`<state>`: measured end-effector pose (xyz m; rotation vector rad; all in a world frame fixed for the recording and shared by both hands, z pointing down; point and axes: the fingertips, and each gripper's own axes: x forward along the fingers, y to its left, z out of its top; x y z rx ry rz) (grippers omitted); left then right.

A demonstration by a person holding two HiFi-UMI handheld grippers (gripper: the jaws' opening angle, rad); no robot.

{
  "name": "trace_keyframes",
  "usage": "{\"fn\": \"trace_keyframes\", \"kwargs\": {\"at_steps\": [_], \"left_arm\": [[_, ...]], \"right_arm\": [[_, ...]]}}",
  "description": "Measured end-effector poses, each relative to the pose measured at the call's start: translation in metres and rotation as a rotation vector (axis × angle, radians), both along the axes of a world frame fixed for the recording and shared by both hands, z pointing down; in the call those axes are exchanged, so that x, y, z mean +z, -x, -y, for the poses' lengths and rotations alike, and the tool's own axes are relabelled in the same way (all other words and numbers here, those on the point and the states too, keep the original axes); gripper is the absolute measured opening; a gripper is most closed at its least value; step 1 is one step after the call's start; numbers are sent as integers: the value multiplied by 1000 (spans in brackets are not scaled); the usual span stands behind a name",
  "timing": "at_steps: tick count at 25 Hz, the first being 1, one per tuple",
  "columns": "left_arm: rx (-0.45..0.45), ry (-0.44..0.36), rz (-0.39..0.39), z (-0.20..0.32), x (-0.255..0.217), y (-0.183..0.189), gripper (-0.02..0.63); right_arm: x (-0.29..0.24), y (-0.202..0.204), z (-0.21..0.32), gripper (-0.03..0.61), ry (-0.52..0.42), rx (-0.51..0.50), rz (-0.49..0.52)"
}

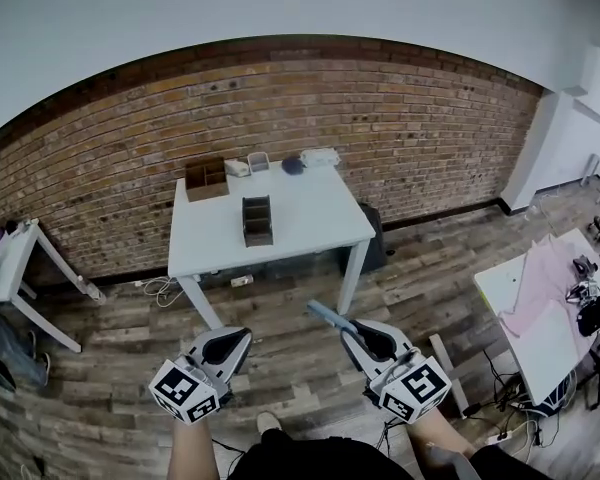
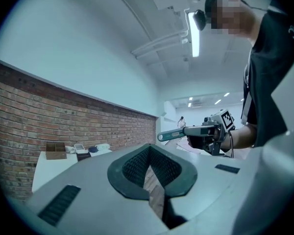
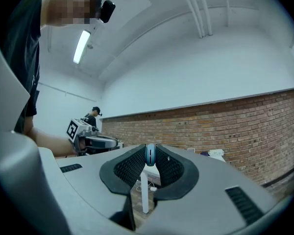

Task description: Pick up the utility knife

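The utility knife [image 1: 328, 315], a slim blue-teal handle, sticks out forward and to the left from my right gripper [image 1: 352, 332], which is shut on it low over the wooden floor. In the right gripper view its blue end [image 3: 150, 154] shows pinched between the two dark pads. My left gripper [image 1: 238, 340] hangs level beside it with its jaws together and nothing between them. From the left gripper view [image 2: 149, 164] I see the knife [image 2: 179, 132] held out by the right gripper [image 2: 196, 131]. The left gripper [image 3: 112, 141] shows in the right gripper view.
A white table [image 1: 310, 218] stands ahead against the brick wall, bearing a dark organiser [image 1: 257, 220], a brown box [image 1: 206, 179] and small items. Another white table [image 1: 525, 303] with pink cloth and cables is at the right. A small table [image 1: 10, 268] is at the left.
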<state>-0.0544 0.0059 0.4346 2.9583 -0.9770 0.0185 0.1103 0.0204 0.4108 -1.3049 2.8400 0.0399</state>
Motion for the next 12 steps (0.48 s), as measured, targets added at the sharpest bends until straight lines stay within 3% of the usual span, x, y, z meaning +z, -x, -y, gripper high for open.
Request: {"fn": "trace_keyframes", "kwargs": {"at_steps": [12], "left_arm": [[-103, 66, 14, -146, 23, -54, -11]], "right_arm": [[10, -52, -127, 66, 19, -115, 31]]}}
